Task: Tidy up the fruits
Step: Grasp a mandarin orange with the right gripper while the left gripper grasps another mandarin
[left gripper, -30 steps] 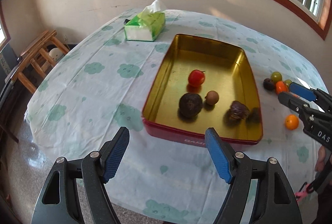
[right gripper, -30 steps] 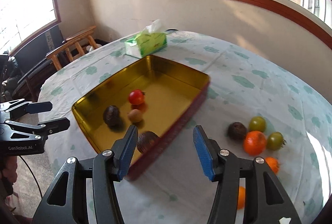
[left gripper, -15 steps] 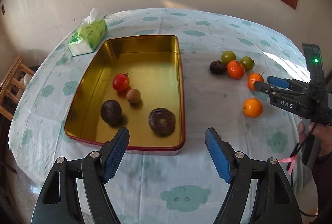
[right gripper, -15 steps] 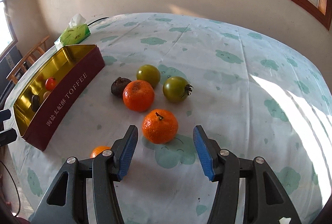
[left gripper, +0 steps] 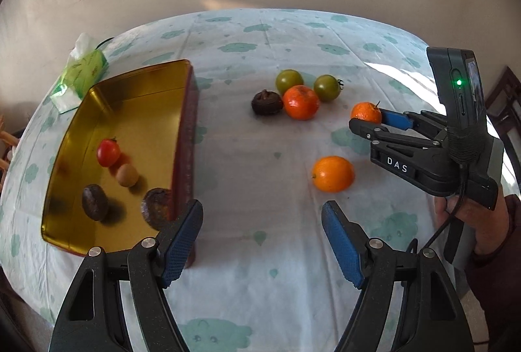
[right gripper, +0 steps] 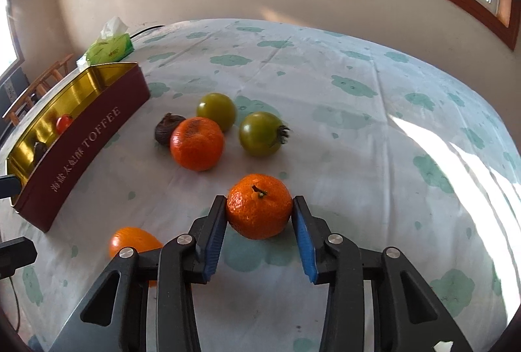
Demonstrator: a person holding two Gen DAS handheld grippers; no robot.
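Fruits are split between the tin [left gripper: 182,111] and the tablecloth [left gripper: 260,247]. In the left wrist view, 4 already lie in the tin, placed there as sorted; the left gripper [left gripper: 262,241] hangs with its jaws wide apart and nothing between them, near the loose orange [left gripper: 332,173], likely its next pick. In the right wrist view, the right gripper [right gripper: 259,230] is closing around the mandarin [right gripper: 259,205], both pads at its sides, probably to carry it to the tin.

Bright window daylight, sun glare, fisheye-warped edges.
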